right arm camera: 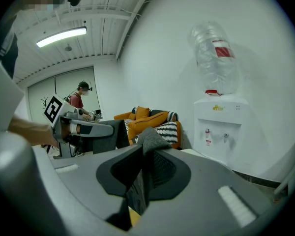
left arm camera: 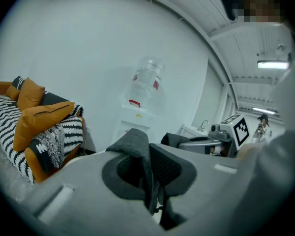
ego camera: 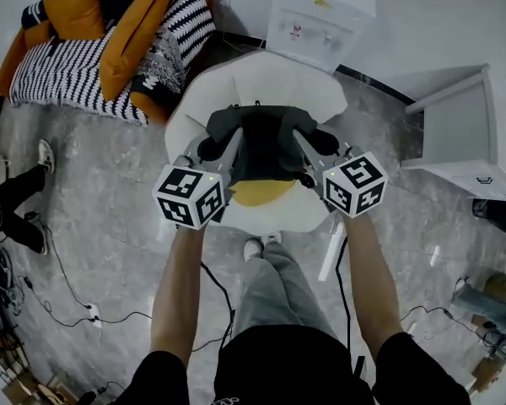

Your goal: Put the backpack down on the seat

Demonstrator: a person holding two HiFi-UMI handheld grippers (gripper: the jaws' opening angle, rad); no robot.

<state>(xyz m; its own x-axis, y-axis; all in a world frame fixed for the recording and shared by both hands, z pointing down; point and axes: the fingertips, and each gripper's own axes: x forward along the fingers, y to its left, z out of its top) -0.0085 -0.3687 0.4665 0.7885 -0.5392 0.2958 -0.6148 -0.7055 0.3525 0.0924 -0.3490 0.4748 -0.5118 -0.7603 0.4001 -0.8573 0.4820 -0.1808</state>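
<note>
Left tongs and right tongs each clamp on the grey backpack, held over the white seat; the water dispenser has a yellow logo too small to read.
</note>
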